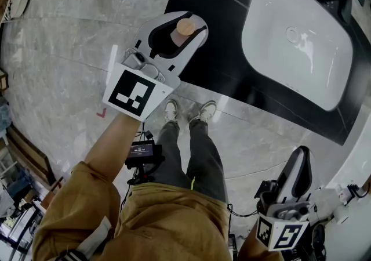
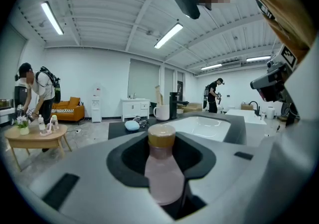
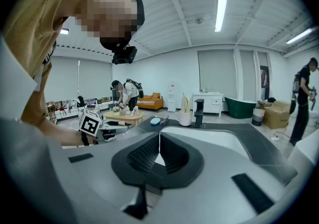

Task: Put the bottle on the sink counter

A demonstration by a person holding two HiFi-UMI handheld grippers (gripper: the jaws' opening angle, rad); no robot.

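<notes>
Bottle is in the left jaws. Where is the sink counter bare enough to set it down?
Bare: the black counter patch between its left edge and the basin, just ahead of the bottle. The strip along the basin's front is free but narrow. Crowded: the faucet end, with a mug and a blue object.

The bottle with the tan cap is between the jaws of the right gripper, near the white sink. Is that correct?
Not quite. The bottle is between the jaws of the left gripper, not the right one; the left gripper view shows it there, near the white sink. The right gripper has its jaws together on nothing.
</notes>
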